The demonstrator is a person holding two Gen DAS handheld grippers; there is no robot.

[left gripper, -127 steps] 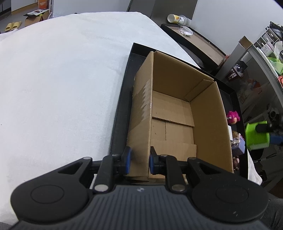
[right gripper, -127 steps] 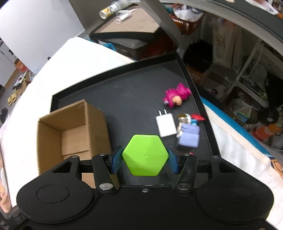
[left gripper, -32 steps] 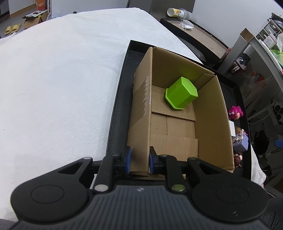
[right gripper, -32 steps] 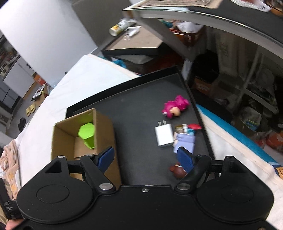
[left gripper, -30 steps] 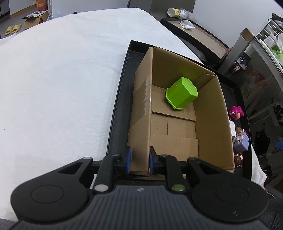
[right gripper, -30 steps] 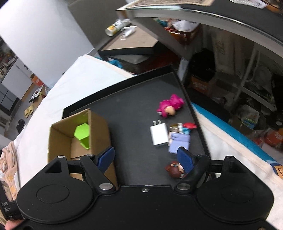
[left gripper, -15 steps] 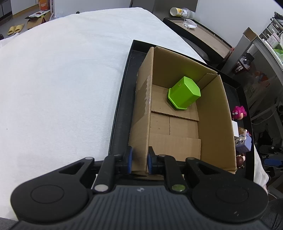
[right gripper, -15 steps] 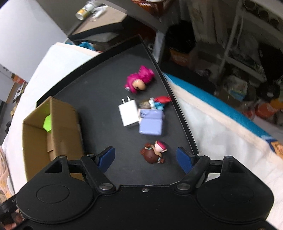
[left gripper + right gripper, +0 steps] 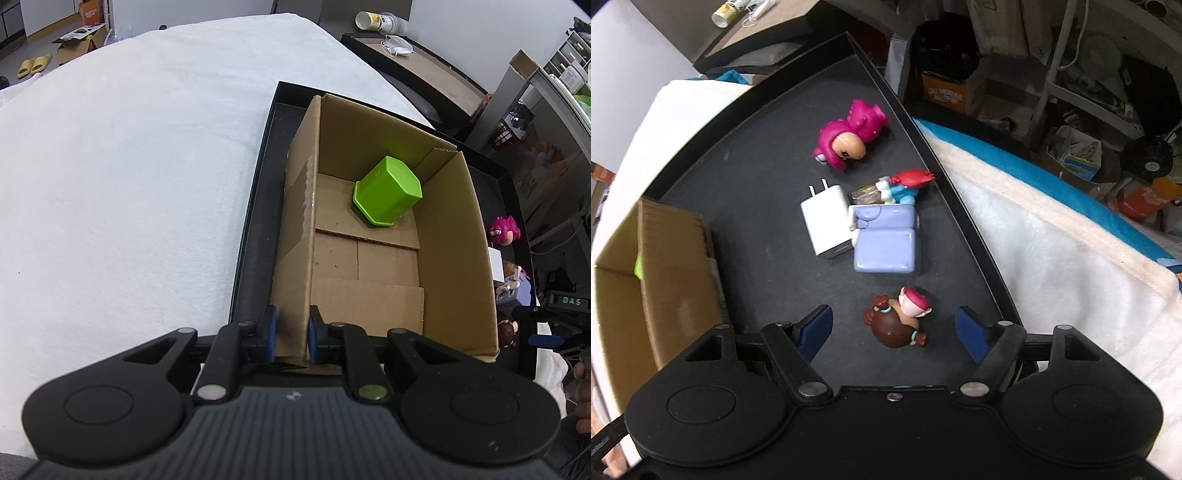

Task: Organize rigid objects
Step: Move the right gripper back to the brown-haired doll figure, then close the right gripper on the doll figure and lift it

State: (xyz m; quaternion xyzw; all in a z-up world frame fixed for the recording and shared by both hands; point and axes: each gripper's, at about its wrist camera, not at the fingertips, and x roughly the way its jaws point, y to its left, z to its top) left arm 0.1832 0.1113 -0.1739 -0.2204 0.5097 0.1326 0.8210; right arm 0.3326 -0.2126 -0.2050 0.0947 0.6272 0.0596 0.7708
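Note:
My left gripper (image 9: 290, 335) is shut on the near left wall of the cardboard box (image 9: 295, 236), which stands on the black tray (image 9: 251, 221). A green hexagonal cup (image 9: 386, 195) lies upside down inside the box at its far end. My right gripper (image 9: 894, 326) hangs over the tray (image 9: 757, 177), its jaws closing, with a small brown-haired doll (image 9: 898, 322) lying between the fingers, untouched. Beyond it lie a lilac figure (image 9: 885, 243), a white charger (image 9: 824, 218), a red and blue toy (image 9: 905, 184) and a pink figure (image 9: 849, 136).
The tray rests on a white blanket (image 9: 110, 184). Its right rim (image 9: 960, 206) runs close to the toys. A dark side table (image 9: 417, 81) with a can and a mask stands beyond; cluttered shelves and boxes fill the floor to the right.
My right gripper has come down toward the tray, bringing the brown-haired doll between its fingers, and the fingers have narrowed slightly. The left gripper keeps its hold on the box wall.

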